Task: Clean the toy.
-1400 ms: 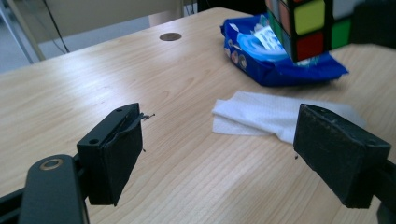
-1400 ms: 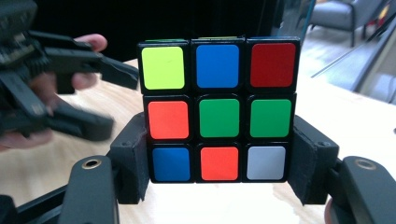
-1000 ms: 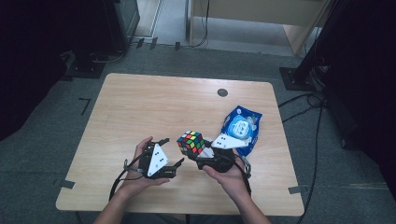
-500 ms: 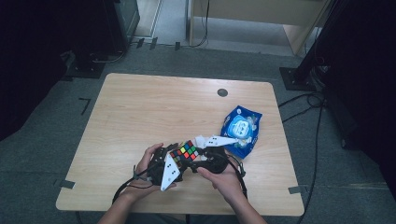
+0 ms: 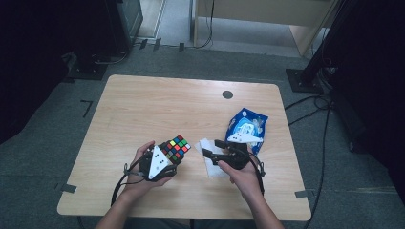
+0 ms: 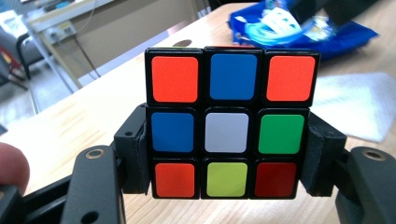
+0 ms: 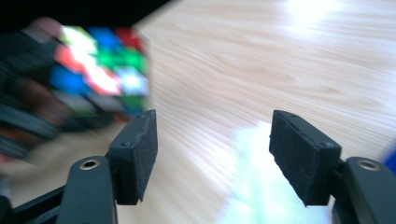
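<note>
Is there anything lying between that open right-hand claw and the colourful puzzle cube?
Nothing visible. The right gripper points with open jaws at the cube, which the left gripper clamps. Between them is bare table; the white napkin lies under the right gripper.

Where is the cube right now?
In the high view the cube sits low and left of centre, clamped in the left hand-held gripper, just left of the white cloth.

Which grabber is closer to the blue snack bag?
Right. The right gripper sits just beside the blue bag, its jaws open. The left gripper is farther away, shut on the puzzle cube.
</note>
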Demonstrator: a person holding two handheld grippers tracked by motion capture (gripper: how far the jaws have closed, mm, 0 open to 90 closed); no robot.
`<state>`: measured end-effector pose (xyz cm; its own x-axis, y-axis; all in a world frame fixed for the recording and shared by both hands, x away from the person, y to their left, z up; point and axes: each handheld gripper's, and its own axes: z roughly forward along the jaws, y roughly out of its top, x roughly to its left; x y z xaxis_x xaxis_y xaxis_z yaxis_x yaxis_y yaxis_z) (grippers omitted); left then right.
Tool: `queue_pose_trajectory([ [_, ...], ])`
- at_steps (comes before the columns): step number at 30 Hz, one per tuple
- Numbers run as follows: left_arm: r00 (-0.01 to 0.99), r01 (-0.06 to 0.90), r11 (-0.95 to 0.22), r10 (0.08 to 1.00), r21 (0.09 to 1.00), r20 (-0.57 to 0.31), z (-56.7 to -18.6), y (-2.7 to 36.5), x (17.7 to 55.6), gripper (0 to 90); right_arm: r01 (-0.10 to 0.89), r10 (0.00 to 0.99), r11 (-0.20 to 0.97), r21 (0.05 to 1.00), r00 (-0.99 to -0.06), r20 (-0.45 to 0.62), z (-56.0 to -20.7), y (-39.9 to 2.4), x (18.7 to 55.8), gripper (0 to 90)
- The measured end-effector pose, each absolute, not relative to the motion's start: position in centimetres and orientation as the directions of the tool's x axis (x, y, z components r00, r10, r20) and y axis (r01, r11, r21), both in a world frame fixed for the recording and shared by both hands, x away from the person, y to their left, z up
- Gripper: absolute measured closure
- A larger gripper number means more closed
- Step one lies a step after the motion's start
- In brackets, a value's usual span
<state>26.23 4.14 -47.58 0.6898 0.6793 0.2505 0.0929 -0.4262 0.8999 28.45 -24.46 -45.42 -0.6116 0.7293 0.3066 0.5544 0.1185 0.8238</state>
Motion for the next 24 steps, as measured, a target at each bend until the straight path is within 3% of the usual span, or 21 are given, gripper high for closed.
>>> queue_pose_trajectory([
  [6,0.687,0.136,-0.357,0.706,0.924,0.172,-47.3,4.9,26.6,33.9,0.577,0.814,0.225,0.785,-0.554,0.175,-49.5,-24.2,29.3,43.5],
  [10,0.697,0.148,-0.337,0.703,0.93,0.144,-47.1,5.0,26.6,33.9,0.57,0.841,0.268,0.777,-0.532,0.1,-50.7,-23.7,29.4,44.2],
  [22,0.712,0.169,-0.305,0.695,0.937,0.098,-47.0,5.2,26.7,33.9,0.564,0.846,0.326,0.759,-0.533,0.033,-52.0,-23.5,29.4,55.8],
  [24,0.719,0.17,-0.306,0.689,0.937,0.095,-47.0,5.1,26.6,33.9,0.557,0.837,0.333,0.761,-0.546,0.034,-52.0,-23.5,29.2,71.9],
])
